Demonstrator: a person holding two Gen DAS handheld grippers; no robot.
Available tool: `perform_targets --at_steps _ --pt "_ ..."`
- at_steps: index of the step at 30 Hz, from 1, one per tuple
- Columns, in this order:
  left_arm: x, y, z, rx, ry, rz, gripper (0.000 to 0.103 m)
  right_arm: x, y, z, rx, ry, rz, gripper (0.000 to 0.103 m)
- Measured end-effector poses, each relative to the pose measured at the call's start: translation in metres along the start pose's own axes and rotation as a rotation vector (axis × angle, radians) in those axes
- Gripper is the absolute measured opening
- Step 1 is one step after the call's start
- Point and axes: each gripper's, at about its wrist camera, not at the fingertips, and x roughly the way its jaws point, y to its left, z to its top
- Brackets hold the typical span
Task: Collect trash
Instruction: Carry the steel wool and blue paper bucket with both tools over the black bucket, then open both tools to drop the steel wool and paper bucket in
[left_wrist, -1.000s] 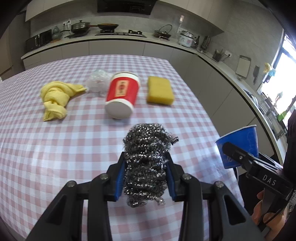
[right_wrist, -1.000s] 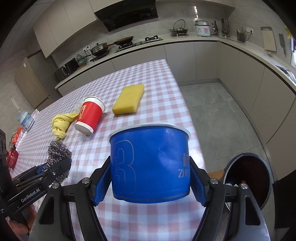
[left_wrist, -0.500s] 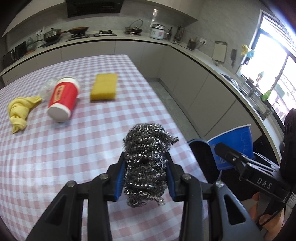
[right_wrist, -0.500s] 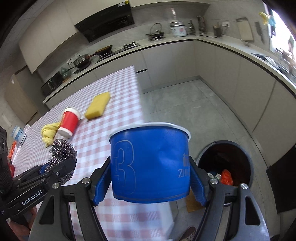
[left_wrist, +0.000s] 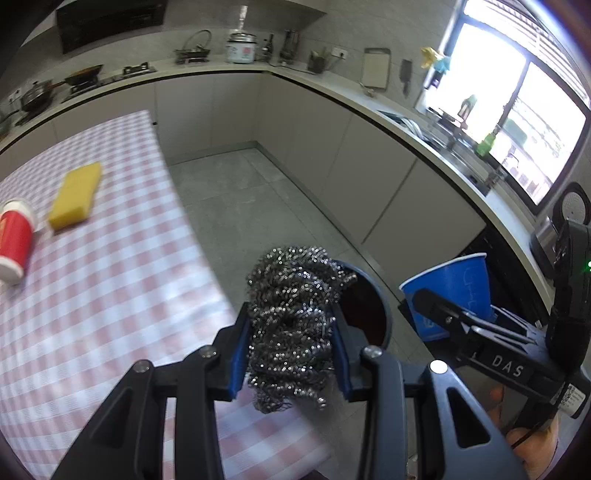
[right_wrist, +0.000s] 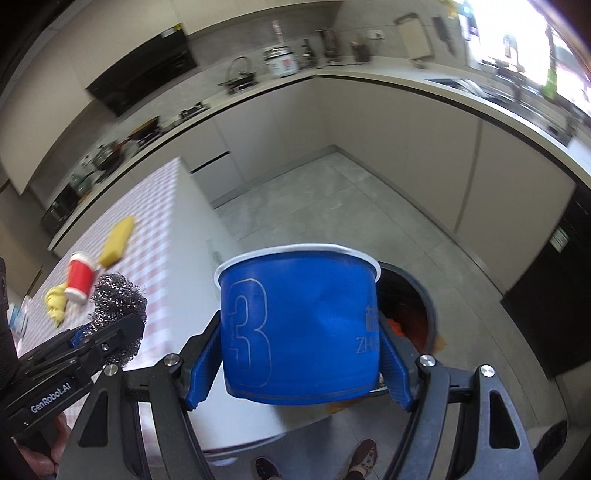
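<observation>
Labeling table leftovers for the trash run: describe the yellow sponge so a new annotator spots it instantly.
Start at the table with the pink-and-white checked cloth and look along its far side, near the edge by the grey floor. The yellow sponge lies flat there, just beside the tipped-over red cup. It is the only flat rectangular block; the yellow cloth beyond the cup is crumpled.

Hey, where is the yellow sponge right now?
The yellow sponge lies on the checked tablecloth at the left of the left wrist view, just right of the tipped red cup, near the table's far edge.
</observation>
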Motion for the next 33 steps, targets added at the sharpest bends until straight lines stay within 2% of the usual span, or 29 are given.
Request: perform_targets --at_steps 8,15,23,33 --pt "0.042 -0.047 0.006 0.043 0.066 -0.045 0.04 0.008 -0.072 -0.001 0.081 0.03 -0.057 0.076" --pt "0.077 -0.062 0.005 0.02 0.118 -0.025 0.04 0.035 -0.106 0.003 0.099 0.071 -0.042 0.076" --pt "0.123 -0.06 -0.008 -0.054 0.168 0.037 0.04 0.082 -0.12 0.014 0.068 0.119 -0.006 0.077" --pt "0.16 -0.056 -0.019 -0.134 0.206 0.083 0.043 0.139 -0.124 0.025 0.011 0.177 0.049 0.078"
